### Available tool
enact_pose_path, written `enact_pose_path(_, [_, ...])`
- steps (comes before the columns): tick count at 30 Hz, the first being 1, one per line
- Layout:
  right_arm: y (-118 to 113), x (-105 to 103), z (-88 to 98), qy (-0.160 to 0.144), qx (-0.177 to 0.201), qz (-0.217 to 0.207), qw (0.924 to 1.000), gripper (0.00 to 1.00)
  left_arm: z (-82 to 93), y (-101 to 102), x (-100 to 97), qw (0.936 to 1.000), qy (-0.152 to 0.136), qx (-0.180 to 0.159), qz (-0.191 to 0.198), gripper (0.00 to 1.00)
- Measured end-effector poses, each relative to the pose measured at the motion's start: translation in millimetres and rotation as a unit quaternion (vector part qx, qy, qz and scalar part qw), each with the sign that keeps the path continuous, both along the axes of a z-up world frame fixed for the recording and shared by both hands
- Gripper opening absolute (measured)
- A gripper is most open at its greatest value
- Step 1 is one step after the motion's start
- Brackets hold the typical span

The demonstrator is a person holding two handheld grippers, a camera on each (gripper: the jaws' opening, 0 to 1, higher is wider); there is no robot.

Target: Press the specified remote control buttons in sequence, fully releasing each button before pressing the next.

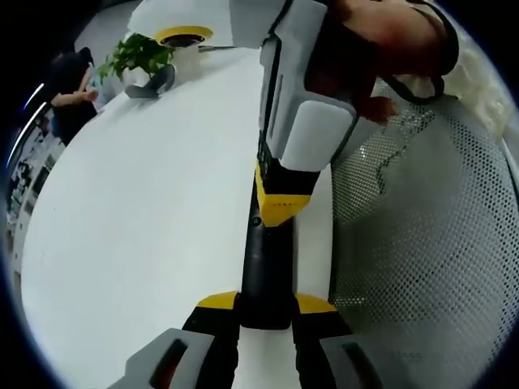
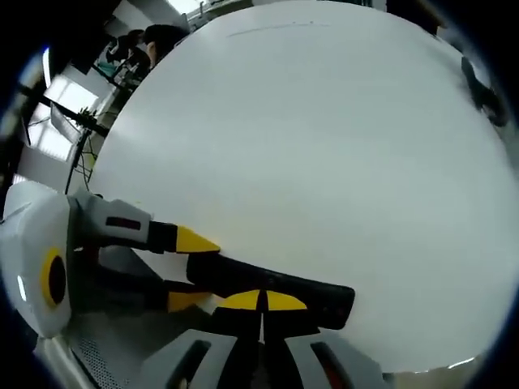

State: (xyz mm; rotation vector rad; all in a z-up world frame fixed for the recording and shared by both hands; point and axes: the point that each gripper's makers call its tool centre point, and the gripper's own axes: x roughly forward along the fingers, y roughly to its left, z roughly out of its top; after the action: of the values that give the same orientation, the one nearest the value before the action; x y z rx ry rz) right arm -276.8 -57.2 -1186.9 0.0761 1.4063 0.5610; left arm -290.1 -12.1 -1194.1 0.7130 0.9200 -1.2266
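Observation:
A slim black remote (image 1: 266, 267) runs lengthwise along the right edge of the white table (image 1: 138, 219). My left gripper (image 1: 266, 312) is shut on its near end, one yellow pad on each side. The right gripper (image 1: 280, 204), held by a hand, comes down from above with its yellow tips resting on the remote's upper face. In the right gripper view, my right gripper (image 2: 261, 301) has its jaws shut together, tips down on the remote (image 2: 316, 293). The left gripper (image 2: 188, 270) reaches in from the left, clamping the remote's other end.
At the table's far end stand a potted plant (image 1: 138, 53), a white cylinder with a yellow top (image 1: 185, 42) and a dark curved object (image 1: 151, 86). A white mesh chair (image 1: 430, 251) is close beside the table edge. A person (image 1: 69, 96) stands beyond the table.

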Motion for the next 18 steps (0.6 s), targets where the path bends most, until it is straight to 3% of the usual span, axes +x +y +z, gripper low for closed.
enact_pose_path(6, [-2.2, 0.5, 0.4, 0.019, 0.035, -0.034, 0.9986, 0.0, 0.3, 0.0, 0.0, 1.0, 0.001, -0.002, 0.0, 0.24])
enact_pose_path(13, [-7.2, -5.2, 0.6, 0.019, 0.013, -0.009, 0.9997, 0.0, 0.2, -0.3, 0.2, 1.0, 0.001, -0.003, 0.001, 0.24])
enact_pose_path(18, [-3.7, -8.2, 3.2, 0.023, 0.026, -0.009, 0.9994, 0.0, -0.3, -0.2, 0.5, 1.0, 0.0, 0.0, 0.0, 0.24])
